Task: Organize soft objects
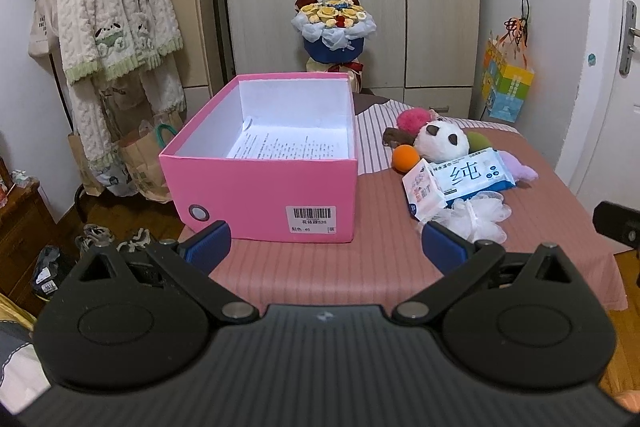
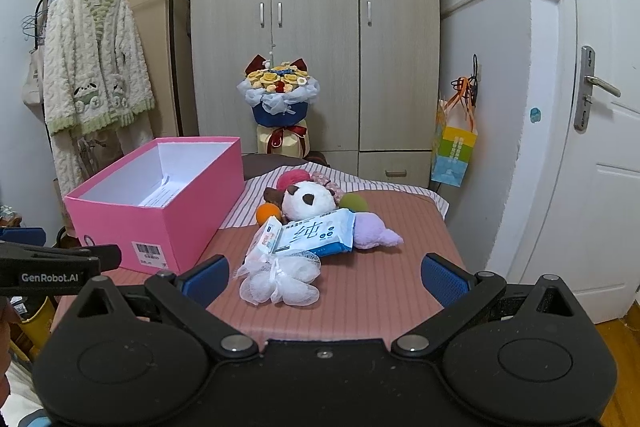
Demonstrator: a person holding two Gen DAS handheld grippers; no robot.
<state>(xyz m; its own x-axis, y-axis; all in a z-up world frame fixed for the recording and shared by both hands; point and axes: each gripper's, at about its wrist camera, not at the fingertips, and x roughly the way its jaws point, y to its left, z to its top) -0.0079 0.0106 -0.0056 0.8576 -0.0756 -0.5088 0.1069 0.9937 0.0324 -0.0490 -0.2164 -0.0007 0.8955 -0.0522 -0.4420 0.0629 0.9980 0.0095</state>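
An open pink box (image 1: 260, 187) (image 2: 160, 223) stands on the bed's left side, holding only a printed sheet. To its right lies a pile: a white panda plush (image 1: 440, 141) (image 2: 308, 201), an orange ball (image 1: 405, 157) (image 2: 266, 214), a blue wipes pack (image 1: 472, 177) (image 2: 320, 235), a small tissue pack (image 1: 424, 193) (image 2: 266, 237), a white mesh bath pouf (image 1: 476, 217) (image 2: 280, 279), a purple plush (image 1: 520, 169) (image 2: 376, 231), a pink pompom (image 1: 412, 119) and a green ball (image 2: 354, 203). My left gripper (image 1: 326, 247) is open before the box. My right gripper (image 2: 324, 277) is open, just short of the pouf.
The bed has a pink striped cover (image 2: 380, 291) with edges falling to a wooden floor at right. A bouquet (image 2: 280, 95) stands before a wardrobe (image 2: 316, 27). A robe hangs on a rack (image 1: 116, 27) at left. A door (image 2: 600, 147) is at right.
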